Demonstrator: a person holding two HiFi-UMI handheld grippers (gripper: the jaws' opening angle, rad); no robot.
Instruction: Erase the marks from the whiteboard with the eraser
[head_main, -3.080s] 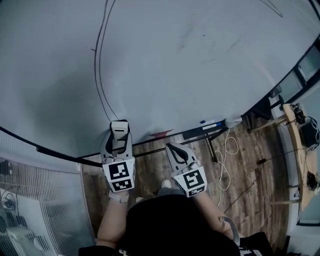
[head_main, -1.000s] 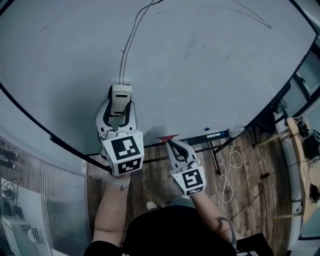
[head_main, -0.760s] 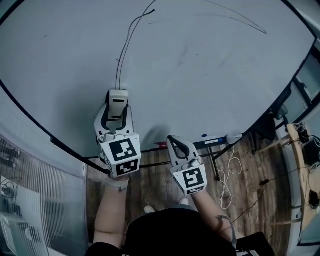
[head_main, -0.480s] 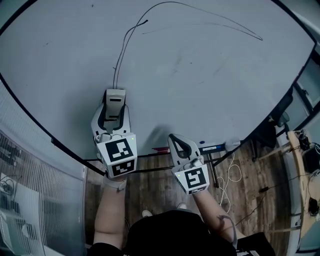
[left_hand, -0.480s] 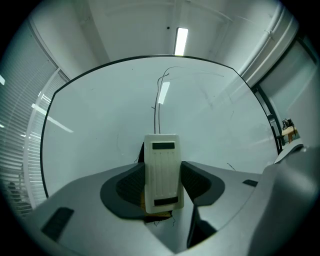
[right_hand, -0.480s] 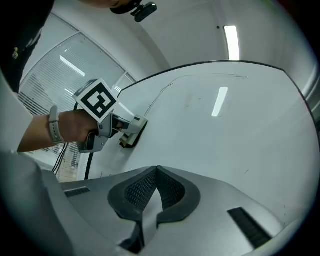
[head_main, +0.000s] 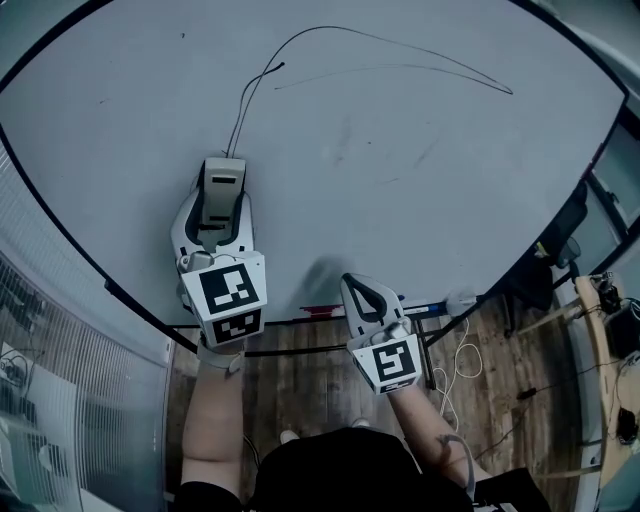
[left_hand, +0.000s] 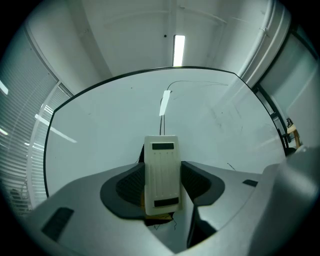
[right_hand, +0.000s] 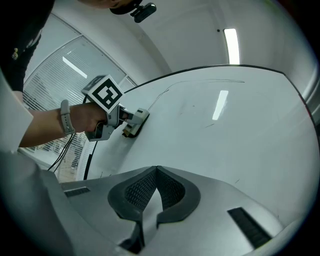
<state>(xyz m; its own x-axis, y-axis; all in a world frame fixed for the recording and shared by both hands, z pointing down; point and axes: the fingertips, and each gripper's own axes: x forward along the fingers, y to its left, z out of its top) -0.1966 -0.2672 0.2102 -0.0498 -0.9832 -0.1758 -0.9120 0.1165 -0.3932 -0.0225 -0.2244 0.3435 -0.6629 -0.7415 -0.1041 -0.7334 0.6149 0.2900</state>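
My left gripper (head_main: 221, 184) is shut on a cream eraser (head_main: 222, 183) (left_hand: 161, 173), which is pressed flat against the whiteboard (head_main: 400, 200). A thin black line (head_main: 244, 105) rises from just above the eraser and curves right into a long arc (head_main: 400, 45). A fainter second stroke (head_main: 400, 68) runs below that arc. In the right gripper view the eraser (right_hand: 134, 121) shows at the left on the board. My right gripper (head_main: 358, 295) (right_hand: 156, 172) is shut and empty, hanging near the board's lower edge.
Faint smudges (head_main: 400, 165) mark the board's middle. A marker tray with a red item (head_main: 320, 310) and a blue marker (head_main: 430, 307) runs under the board. Cables (head_main: 462, 350) lie on the wooden floor. Window blinds (head_main: 60, 380) stand at the left.
The left gripper has slid the eraser up the board along the black line, whose lower part is gone. The right gripper has stayed low by the tray.
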